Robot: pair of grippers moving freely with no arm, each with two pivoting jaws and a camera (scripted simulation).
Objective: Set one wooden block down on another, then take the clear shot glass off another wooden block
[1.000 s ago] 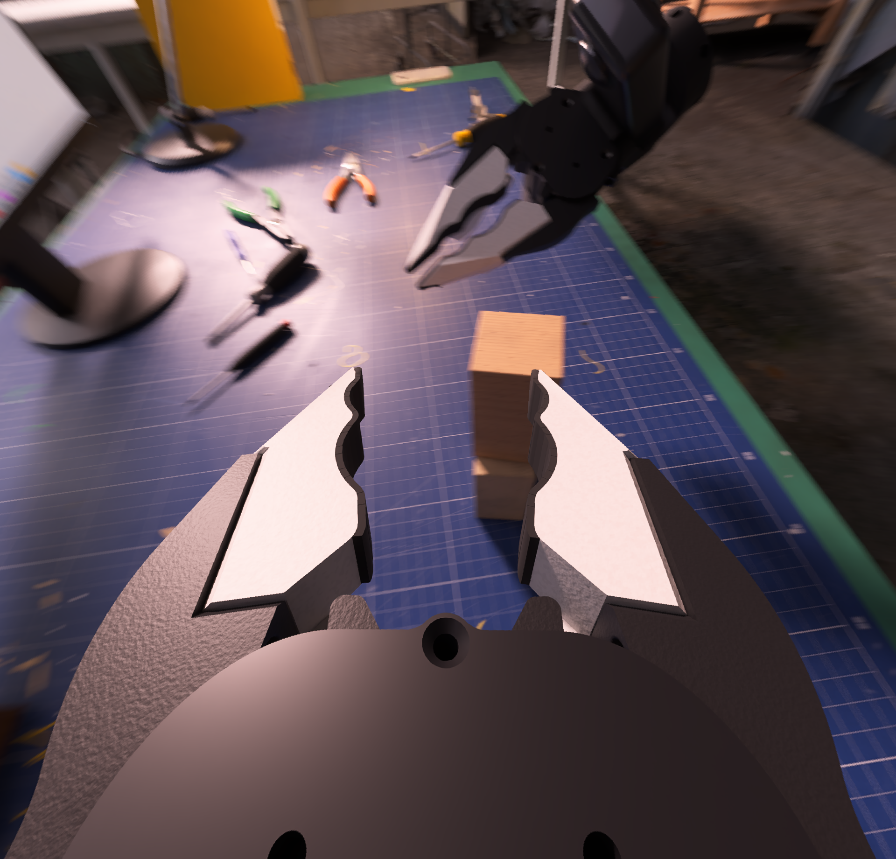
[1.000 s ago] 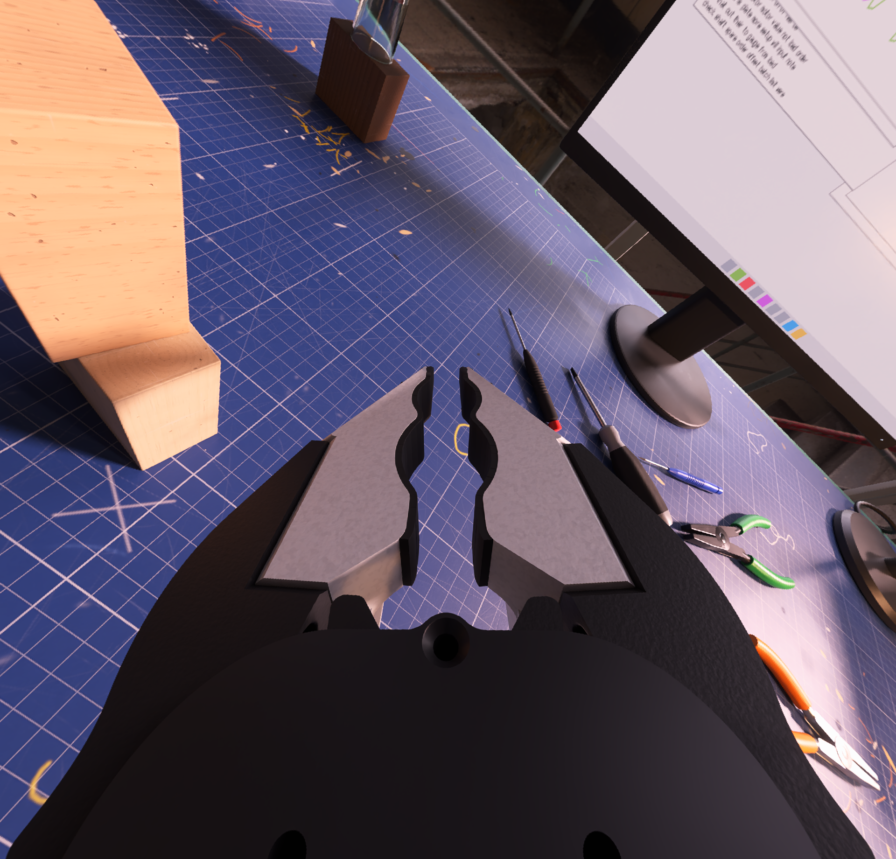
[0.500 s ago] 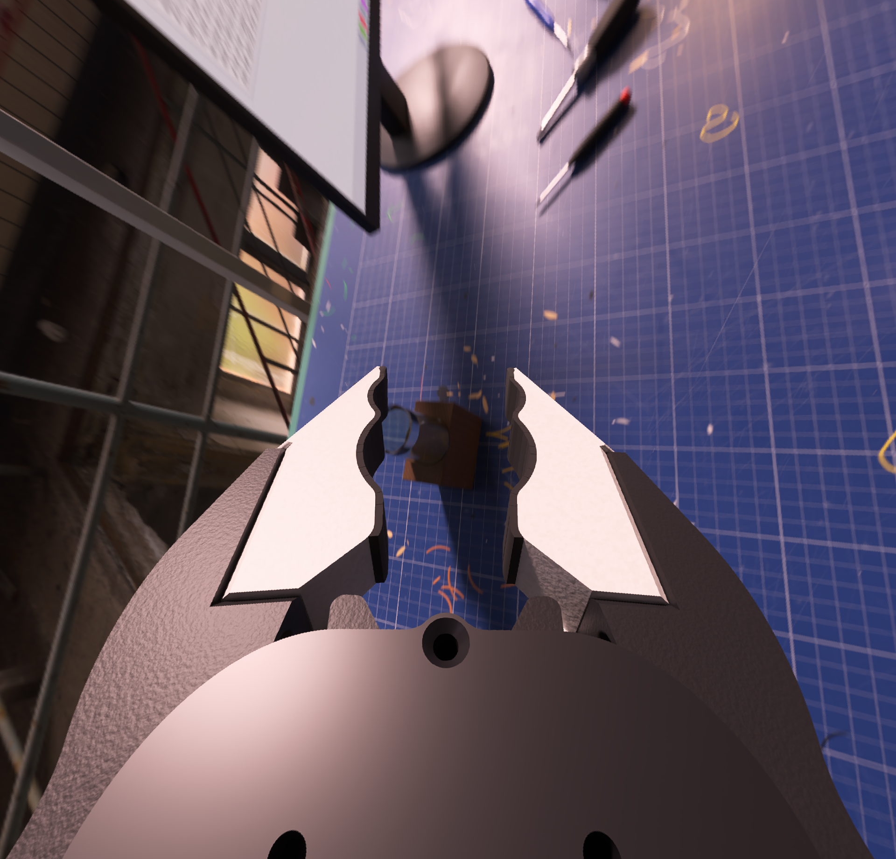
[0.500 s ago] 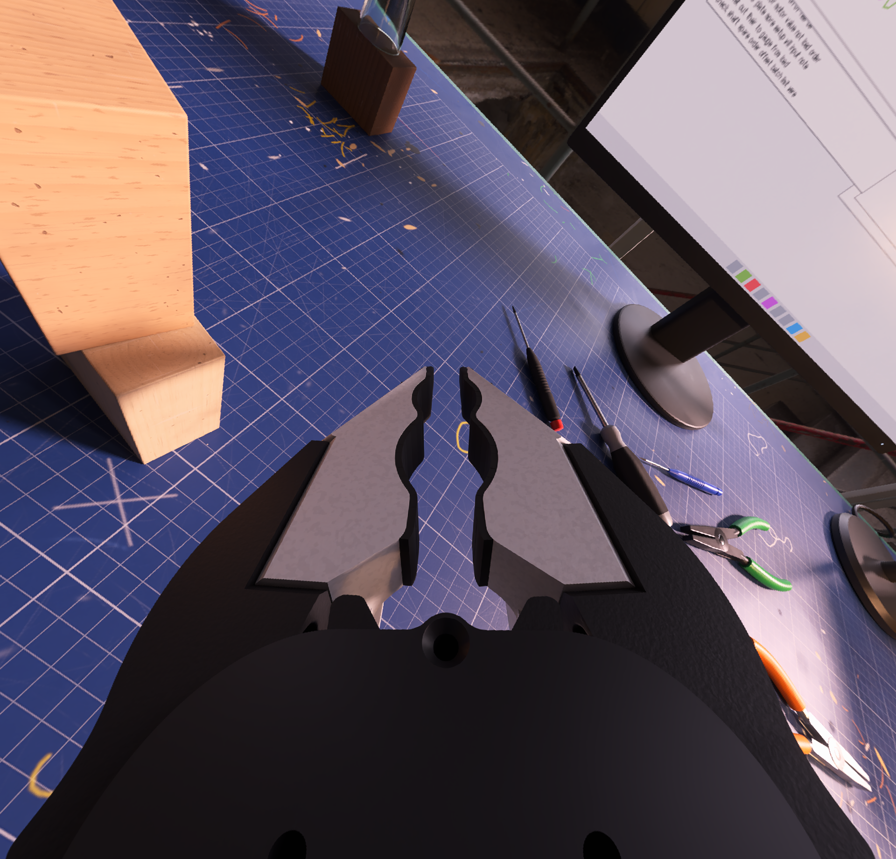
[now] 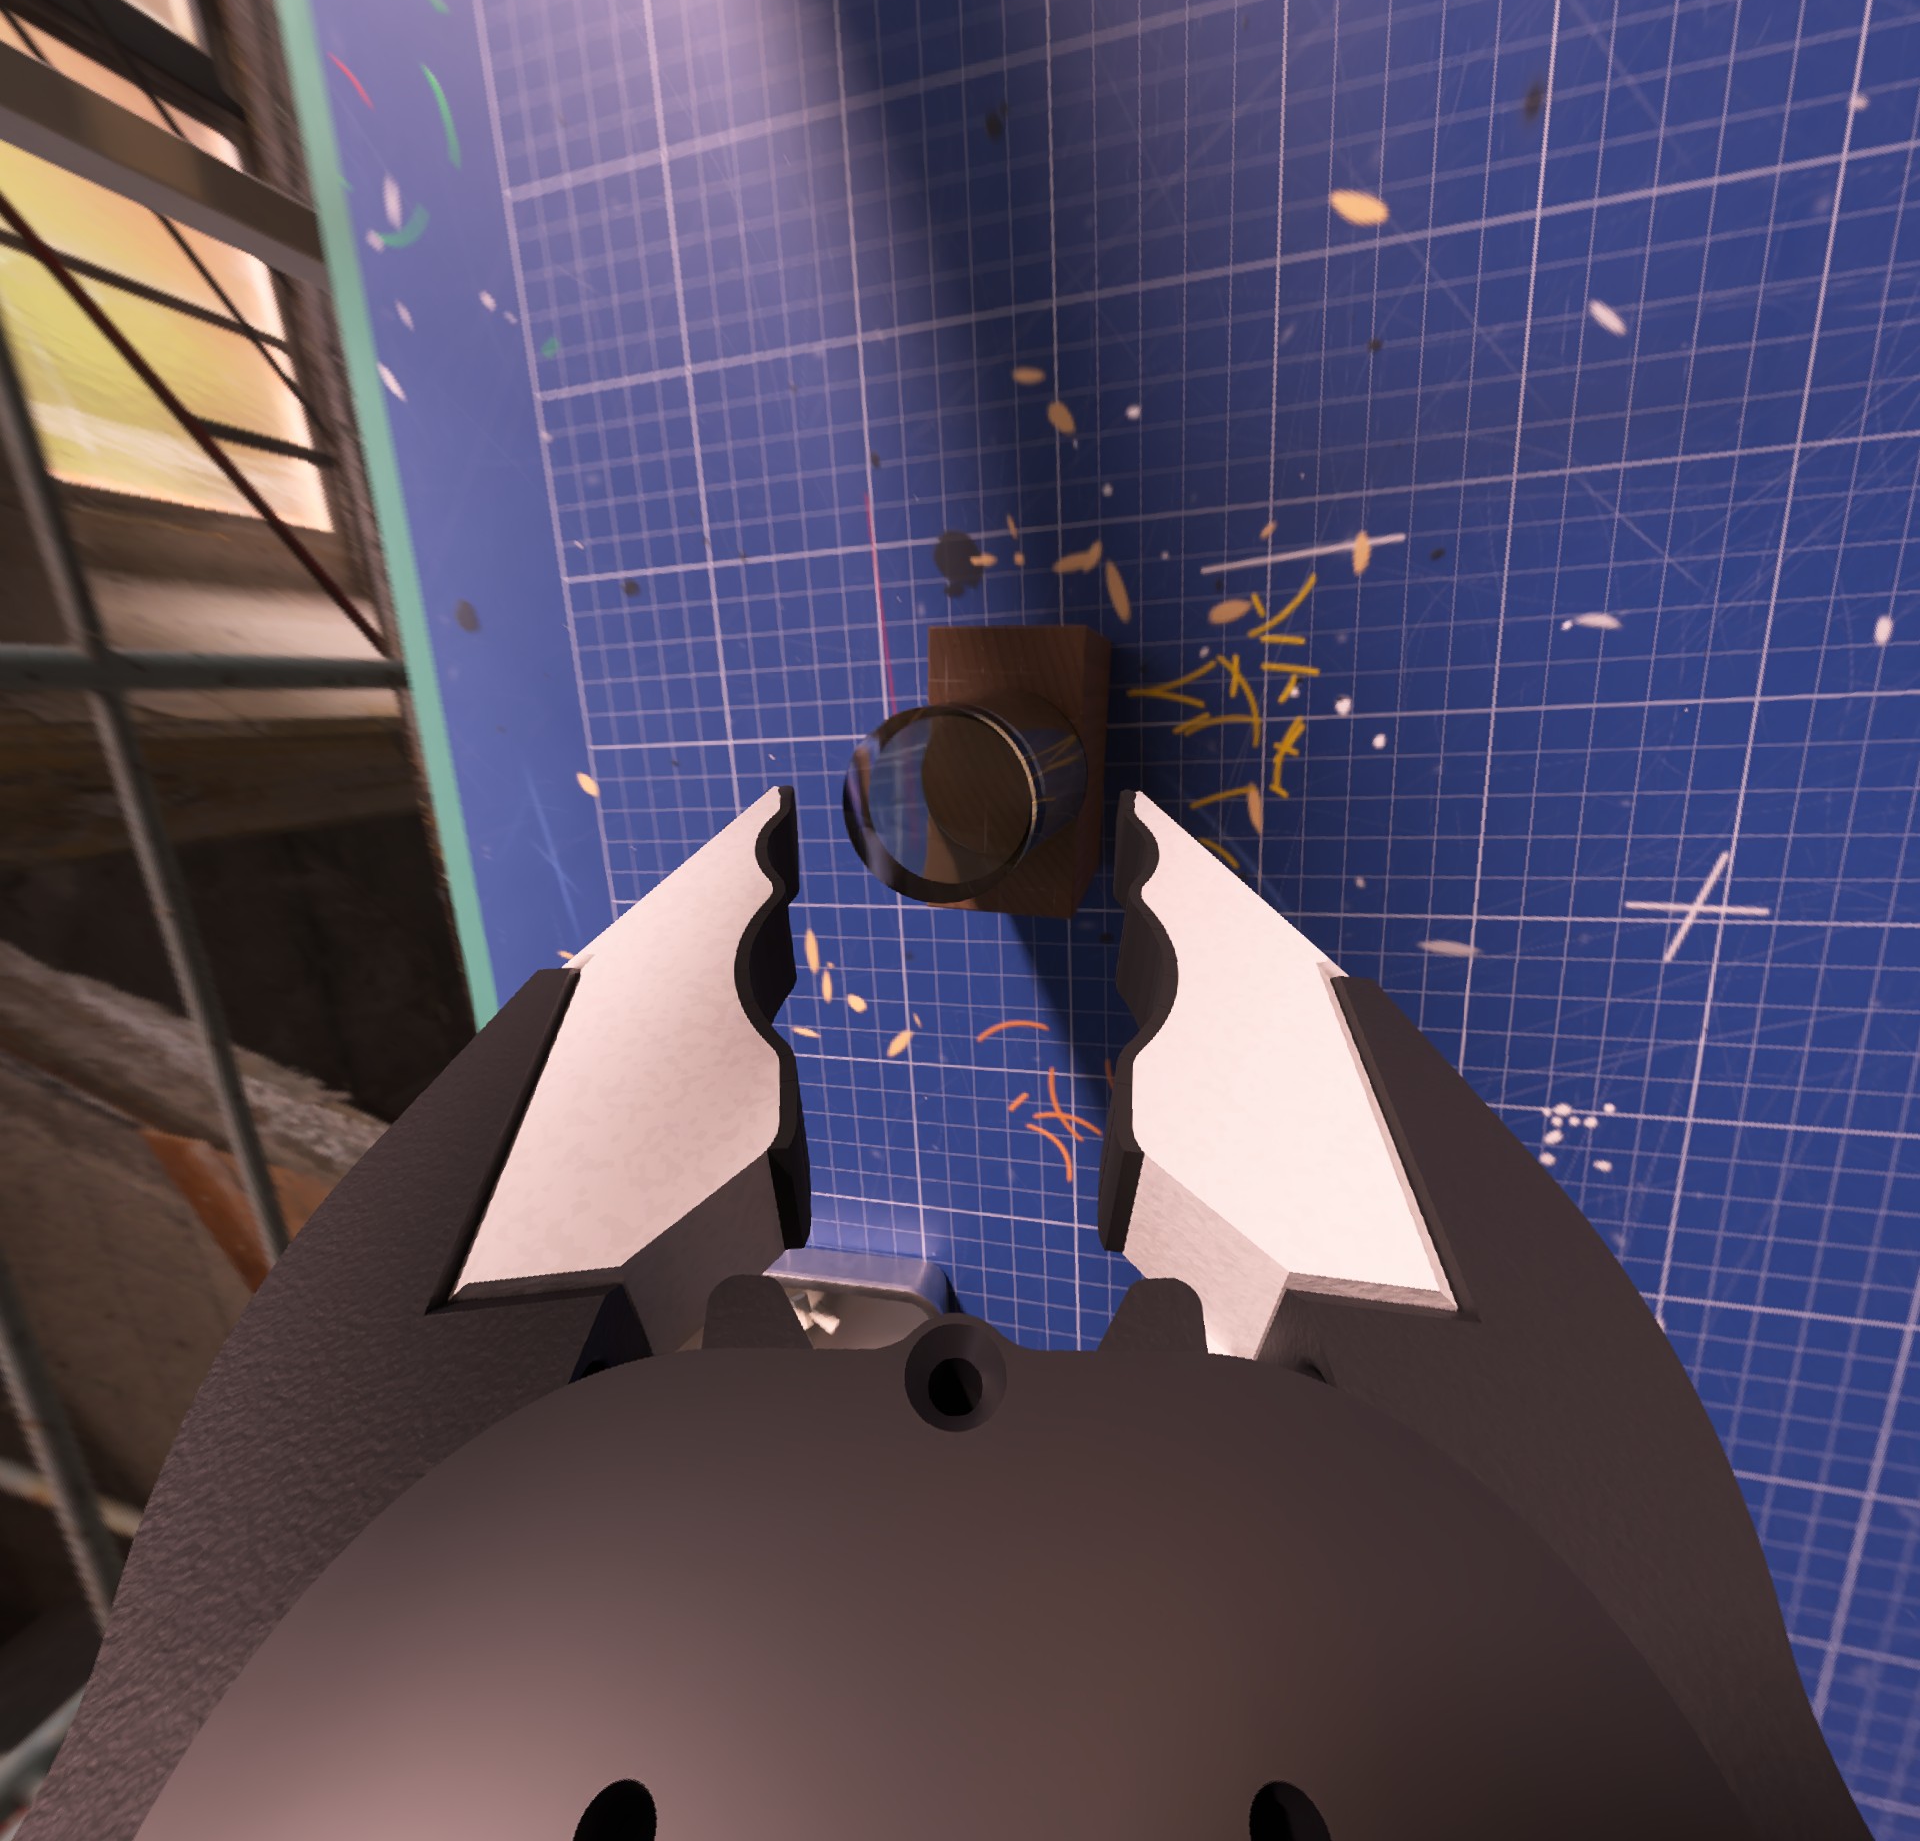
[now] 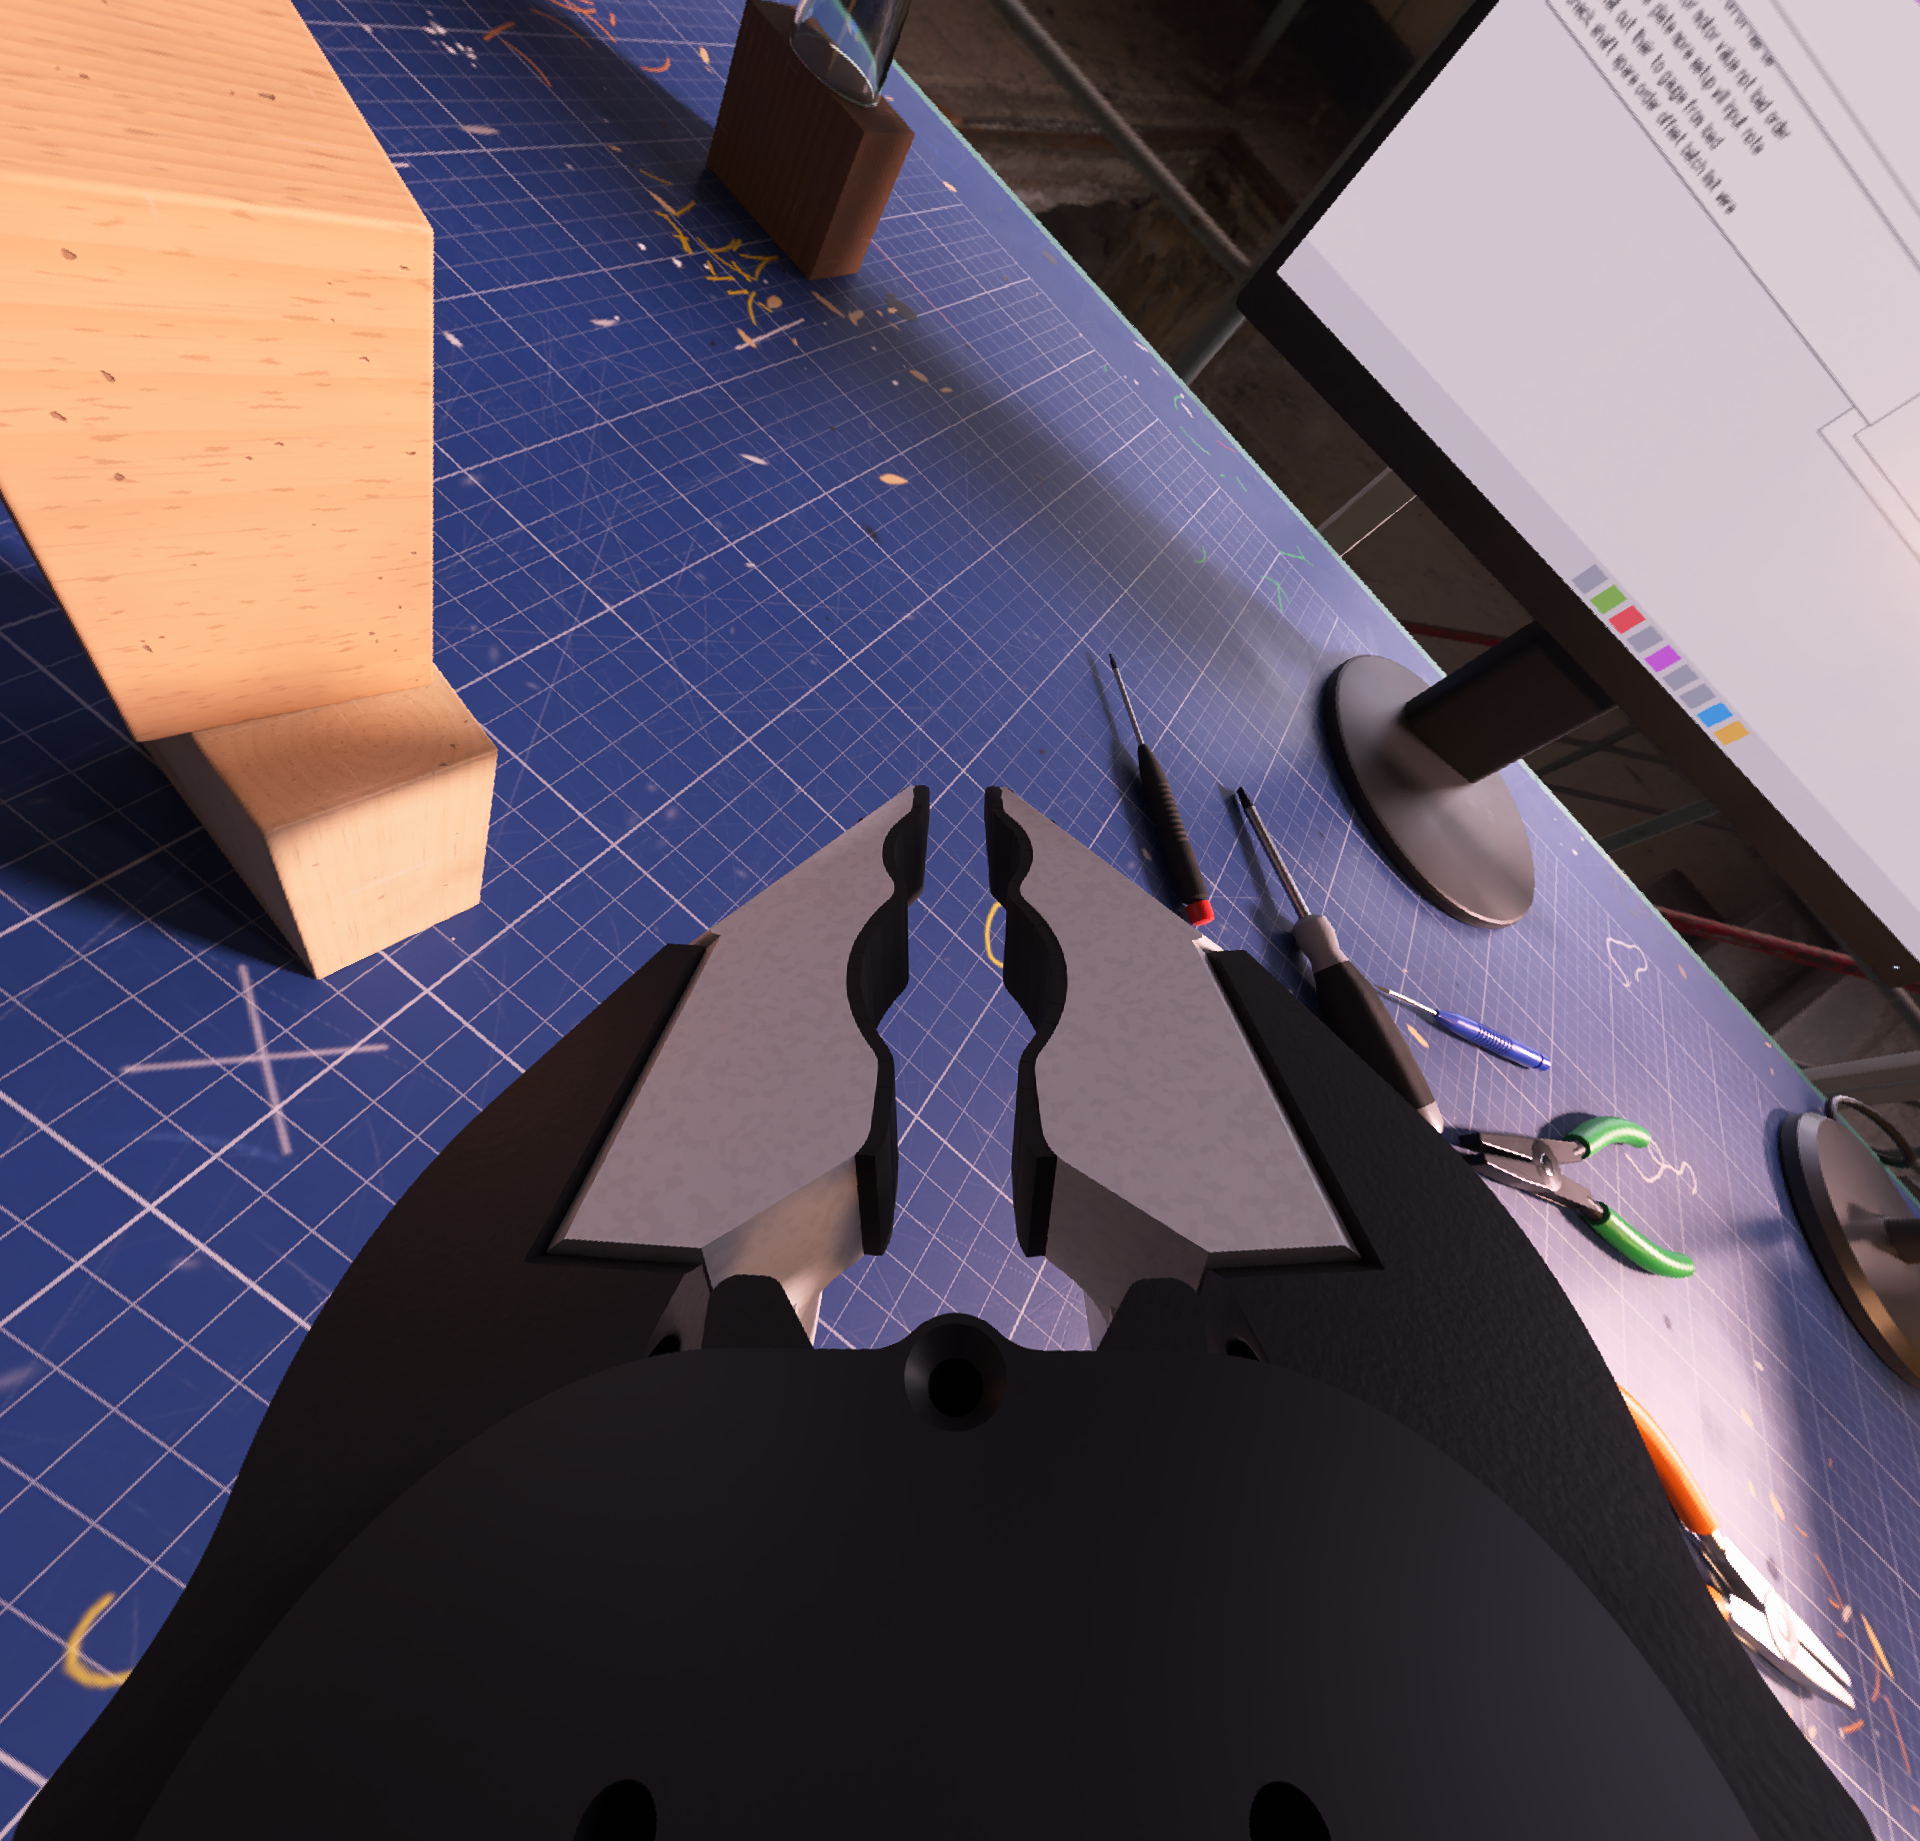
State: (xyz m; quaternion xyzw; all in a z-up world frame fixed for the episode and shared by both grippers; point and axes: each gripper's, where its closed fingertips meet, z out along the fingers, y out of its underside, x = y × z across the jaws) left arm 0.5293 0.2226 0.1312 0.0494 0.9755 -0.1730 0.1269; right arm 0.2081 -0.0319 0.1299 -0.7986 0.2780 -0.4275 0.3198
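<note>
Change: half a second ago the left gripper (image 5: 954,835) looked down on the dark wooden block (image 5: 1039,669) from well above, block and glass small between its fingers; now both loom larger just past the fingertips, so it has closed in from overhead.
Meaning for the task: the stacking step looks done, with the large pale wooden block (image 6: 208,316) resting on the small pale wooden block (image 6: 353,815); by my reading the glass grasp is the step in hand.
Bench: blue gridded cutting mat (image 5: 1455,441); the dark wooden block stands near its green edge (image 5: 416,586).
Monitor: its round base (image 6: 1434,794) is well to the side of the dark wooden block, along the same mat edge.
Left gripper: fingers spread wide and empty, the glass not yet between them.
Right gripper (image 6: 954,825): fingers narrow with a slim gap, holding nothing, well apart from the dark wooden block.
Clear shot glass (image 5: 961,804): upright on the dark wooden block, its mouth facing the left wrist camera.
Small tools: two screwdrivers (image 6: 1164,815) and green-handled pliers (image 6: 1590,1199) lie far from the dark wooden block.
Obstacles: nothing beside the dark wooden block except flat shavings (image 5: 1236,700); the drop past the nearby mat edge is the risk if the glass is nudged.
</note>
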